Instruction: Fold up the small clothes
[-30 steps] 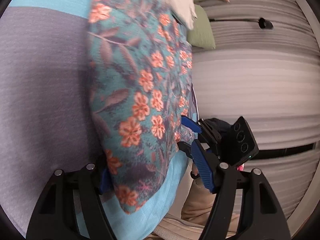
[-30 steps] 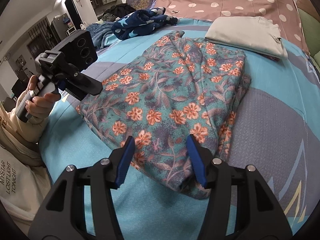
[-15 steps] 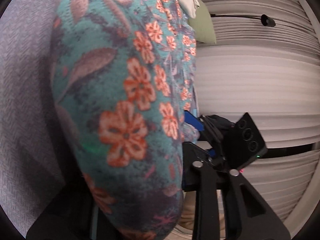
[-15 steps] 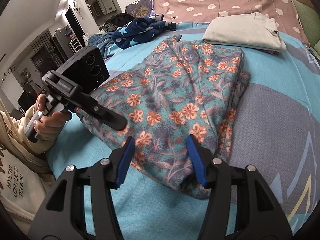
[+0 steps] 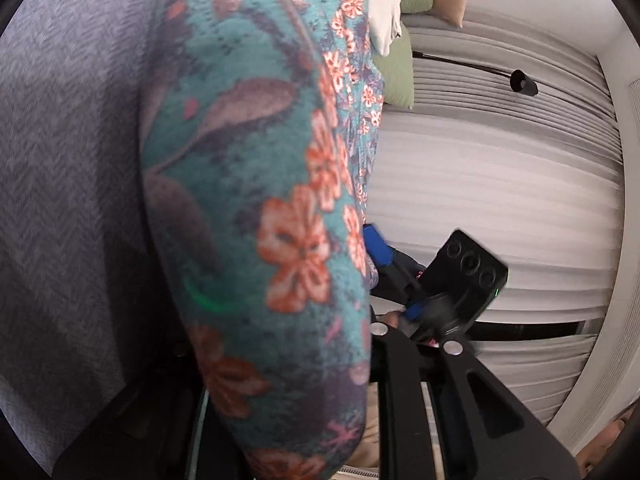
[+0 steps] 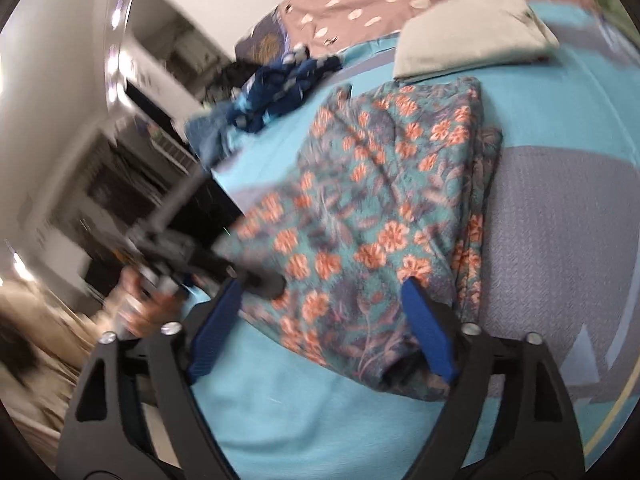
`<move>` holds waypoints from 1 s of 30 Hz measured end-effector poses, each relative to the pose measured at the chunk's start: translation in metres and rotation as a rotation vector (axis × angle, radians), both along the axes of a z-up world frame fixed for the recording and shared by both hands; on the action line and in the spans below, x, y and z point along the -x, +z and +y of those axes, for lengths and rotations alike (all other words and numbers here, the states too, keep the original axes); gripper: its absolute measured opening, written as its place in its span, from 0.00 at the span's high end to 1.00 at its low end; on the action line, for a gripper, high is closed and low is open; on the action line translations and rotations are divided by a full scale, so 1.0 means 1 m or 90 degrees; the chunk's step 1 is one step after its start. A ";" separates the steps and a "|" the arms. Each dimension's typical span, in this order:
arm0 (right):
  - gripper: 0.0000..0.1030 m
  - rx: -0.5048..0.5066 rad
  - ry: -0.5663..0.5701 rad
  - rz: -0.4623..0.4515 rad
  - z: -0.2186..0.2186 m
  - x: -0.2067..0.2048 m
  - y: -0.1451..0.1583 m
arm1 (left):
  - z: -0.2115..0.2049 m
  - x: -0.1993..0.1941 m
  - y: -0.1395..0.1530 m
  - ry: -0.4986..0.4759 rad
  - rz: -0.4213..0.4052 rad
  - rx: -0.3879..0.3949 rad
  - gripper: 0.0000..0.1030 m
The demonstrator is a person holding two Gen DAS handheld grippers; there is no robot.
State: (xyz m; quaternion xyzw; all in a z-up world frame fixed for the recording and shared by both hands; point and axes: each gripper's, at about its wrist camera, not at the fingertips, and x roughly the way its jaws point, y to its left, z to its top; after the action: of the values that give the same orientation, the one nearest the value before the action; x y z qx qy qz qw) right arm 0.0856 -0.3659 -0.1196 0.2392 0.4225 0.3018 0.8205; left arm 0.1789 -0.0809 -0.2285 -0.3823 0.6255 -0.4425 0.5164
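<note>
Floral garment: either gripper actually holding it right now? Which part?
Left gripper appears shut on the floral garment's near-left edge. Right gripper is open, its fingers straddling the near edge without clamping.

My right gripper (image 6: 324, 324) hung low over the bed with its blue-padded fingers (image 6: 430, 332) spread wide, nothing pinched between them. My left gripper (image 6: 256, 280) reached in from the left, its dark tip pressed against the cloth edge, blurred in that view. My left hand (image 6: 148, 304) wrapped its handle, fingers curled. From the left wrist camera, fabric covered most of my left gripper (image 5: 372, 360); only one black finger (image 5: 396, 400) showed, so I couldn't tell how far it was closed.
</note>
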 end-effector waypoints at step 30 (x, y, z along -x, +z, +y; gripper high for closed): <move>0.02 -0.264 -0.105 0.564 -0.011 -0.181 -0.078 | 0.012 -0.004 0.017 0.032 0.073 0.215 0.83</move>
State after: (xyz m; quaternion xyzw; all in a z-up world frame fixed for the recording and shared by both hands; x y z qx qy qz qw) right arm 0.2669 -0.3771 -0.1978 0.5351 0.6413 0.1831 0.5185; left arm 0.1825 -0.0685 -0.2117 -0.5036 0.5609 -0.5061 0.4192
